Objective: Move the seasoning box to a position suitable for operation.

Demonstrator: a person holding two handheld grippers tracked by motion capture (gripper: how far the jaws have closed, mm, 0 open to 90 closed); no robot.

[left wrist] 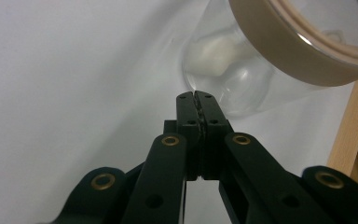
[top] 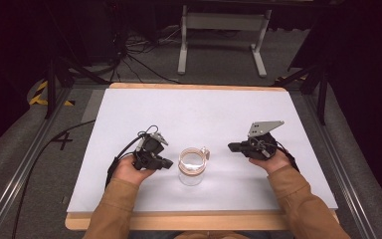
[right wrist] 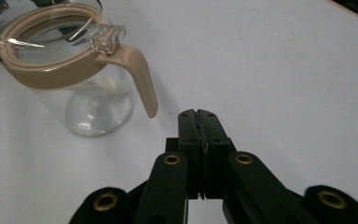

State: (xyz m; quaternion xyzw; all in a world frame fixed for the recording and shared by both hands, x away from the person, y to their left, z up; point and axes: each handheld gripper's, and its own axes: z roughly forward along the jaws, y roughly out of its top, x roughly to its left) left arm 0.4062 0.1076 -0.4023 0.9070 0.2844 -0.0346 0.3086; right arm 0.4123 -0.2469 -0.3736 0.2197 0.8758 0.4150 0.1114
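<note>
The glass jug (top: 191, 167) stands upright on the white counter (top: 189, 114). Left gripper (top: 166, 163) just beside it, right gripper (top: 231, 147) near its handle side – both jaws closed, empty (nothing between them).

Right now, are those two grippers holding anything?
Nothing. The left gripper and right gripper are shut, empty, beside the clear glass jug with a beige rim.

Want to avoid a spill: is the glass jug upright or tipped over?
Upright. The glass jug stands on its base on the white table, tan rim facing up.
</note>
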